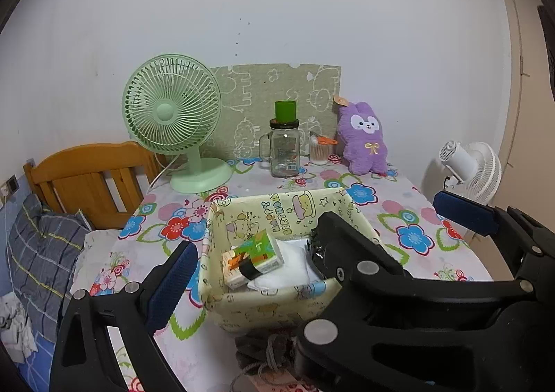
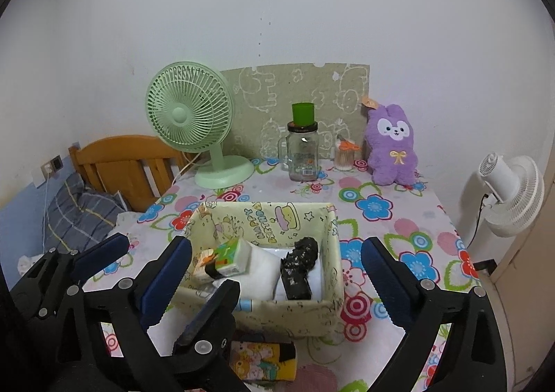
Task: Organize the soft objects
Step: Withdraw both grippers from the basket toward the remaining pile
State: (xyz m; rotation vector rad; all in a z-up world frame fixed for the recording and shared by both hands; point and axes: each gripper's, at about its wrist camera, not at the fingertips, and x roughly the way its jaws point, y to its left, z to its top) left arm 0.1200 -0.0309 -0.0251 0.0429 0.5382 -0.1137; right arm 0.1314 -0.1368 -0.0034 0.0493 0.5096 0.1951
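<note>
Right wrist view: we see right tongs [image 2: 277,274] spread, left tongs [image 1: 312,229] spread too, both empty over the fabric bin [image 2: 263,314] on tabletop [image 2: 399,218]. Socks [image 2: 263,360] just before it: light, floppy, pinch mid-fold.

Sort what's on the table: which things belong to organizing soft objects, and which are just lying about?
Job:
fabric storage box
tissue pack
white soft pack
black item
purple plush bunny
patterned item in front of the box

Lying about:
green fan
glass jar
cotton-swab pot
white fan
</note>
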